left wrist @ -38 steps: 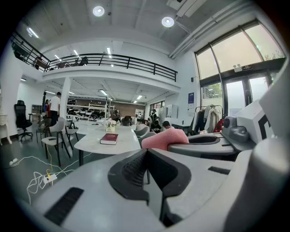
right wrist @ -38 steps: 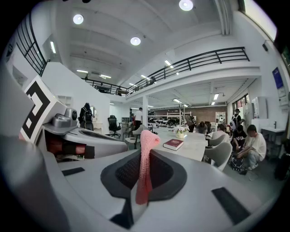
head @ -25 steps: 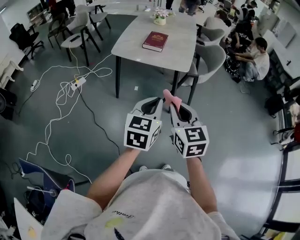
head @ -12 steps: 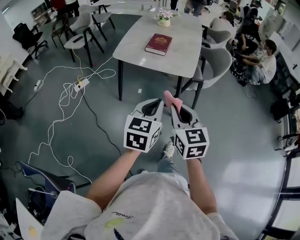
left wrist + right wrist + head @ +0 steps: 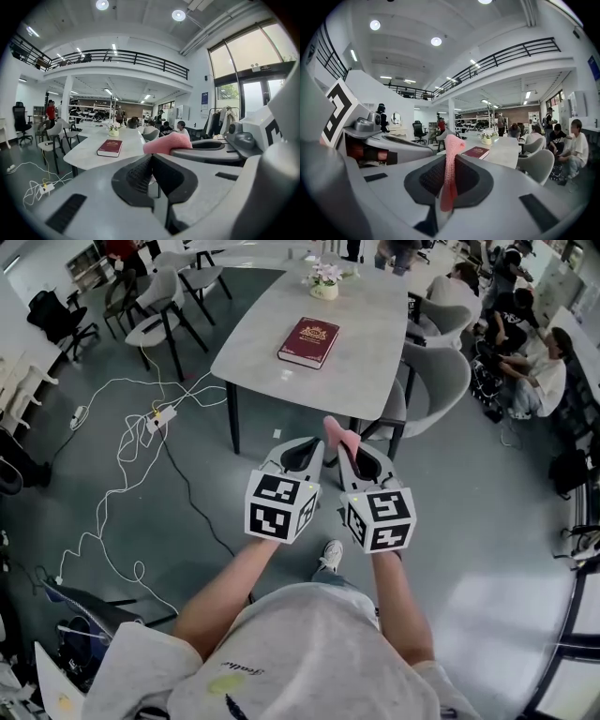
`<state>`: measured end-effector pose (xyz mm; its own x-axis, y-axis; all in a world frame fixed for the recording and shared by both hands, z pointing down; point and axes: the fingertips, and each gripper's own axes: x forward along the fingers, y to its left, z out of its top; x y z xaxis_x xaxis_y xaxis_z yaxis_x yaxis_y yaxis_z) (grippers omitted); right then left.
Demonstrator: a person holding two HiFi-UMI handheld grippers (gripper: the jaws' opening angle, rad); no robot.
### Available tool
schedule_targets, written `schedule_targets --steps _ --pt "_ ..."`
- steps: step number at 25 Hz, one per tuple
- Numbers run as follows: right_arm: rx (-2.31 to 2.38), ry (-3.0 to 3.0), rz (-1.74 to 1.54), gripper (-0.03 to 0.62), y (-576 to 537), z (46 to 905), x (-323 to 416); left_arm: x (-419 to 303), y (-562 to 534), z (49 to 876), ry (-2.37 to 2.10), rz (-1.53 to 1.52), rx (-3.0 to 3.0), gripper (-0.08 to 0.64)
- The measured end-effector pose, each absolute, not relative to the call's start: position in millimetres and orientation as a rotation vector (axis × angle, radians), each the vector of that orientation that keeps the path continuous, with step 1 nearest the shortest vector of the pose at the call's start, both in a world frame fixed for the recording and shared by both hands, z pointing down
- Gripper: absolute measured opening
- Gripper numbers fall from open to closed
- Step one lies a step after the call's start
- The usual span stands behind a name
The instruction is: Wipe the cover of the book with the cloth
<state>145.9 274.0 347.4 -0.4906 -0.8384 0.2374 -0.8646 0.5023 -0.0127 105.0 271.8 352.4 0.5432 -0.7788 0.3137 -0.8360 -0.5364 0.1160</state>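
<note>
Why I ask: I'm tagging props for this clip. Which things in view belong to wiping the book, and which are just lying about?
For the job:
- book, lying on the table
- pink cloth, clamped in the right gripper

Just lying about:
- flower pot at the table's far end
- power strip and white cables on the floor
- chairs

The book (image 5: 308, 342) lies on the table (image 5: 366, 362); a flower pot (image 5: 324, 289) behind it; cables (image 5: 131, 437) left.
</note>
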Motion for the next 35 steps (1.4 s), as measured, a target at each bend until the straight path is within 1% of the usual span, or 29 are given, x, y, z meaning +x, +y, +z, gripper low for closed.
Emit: schedule_targets --steps 10,19,35 --pt "1.369 -2.593 0.237 0.018 181 348 200 158 183 352 -1.409 0.344 2.449 0.008" --pt "1.312 -2.606 0.244 0.018 131 355 229 179 132 353 -1.465 0.325 2.409 0.008" --pt "1.241 -2.598 0.221 0.018 55 371 214 160 54 374 -1.498 0.316 2.378 0.008"
